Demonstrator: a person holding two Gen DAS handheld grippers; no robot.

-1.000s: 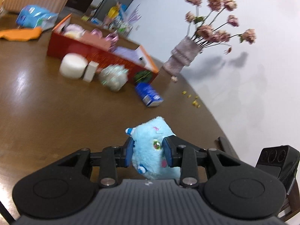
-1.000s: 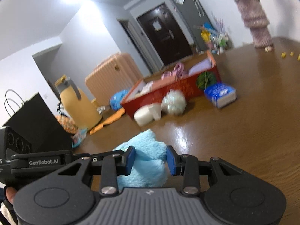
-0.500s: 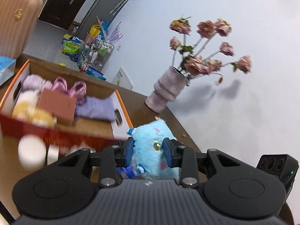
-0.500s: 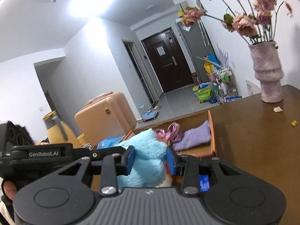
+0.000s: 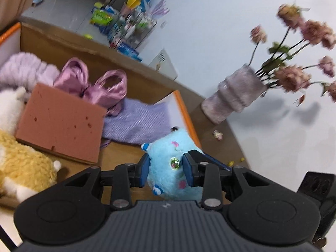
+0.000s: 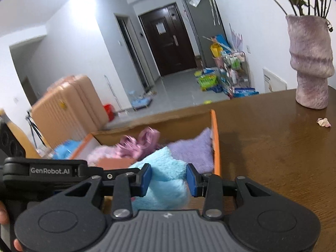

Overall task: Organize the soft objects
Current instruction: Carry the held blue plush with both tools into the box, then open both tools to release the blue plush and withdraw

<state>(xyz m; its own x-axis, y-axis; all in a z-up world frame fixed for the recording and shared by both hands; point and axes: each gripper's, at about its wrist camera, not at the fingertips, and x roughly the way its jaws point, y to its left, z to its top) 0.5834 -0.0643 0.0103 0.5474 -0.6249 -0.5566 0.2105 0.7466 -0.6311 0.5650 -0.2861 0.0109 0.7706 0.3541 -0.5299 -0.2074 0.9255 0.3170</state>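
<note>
Both grippers are clamped on the same blue plush toy (image 5: 172, 166): the left gripper (image 5: 166, 169) pinches its face, fingers narrowed onto the fur, and the right gripper (image 6: 168, 179) squeezes its fluffy back. The toy hangs over the near right corner of the cardboard box (image 5: 184, 113), just above the purple cloth (image 5: 136, 124) and beside the brown block (image 5: 61, 121). My worry is the orange edge: let go too far right and the toy could tip out onto the counter (image 6: 273, 147). If one gripper opens first, the other may drag it sideways.
</note>
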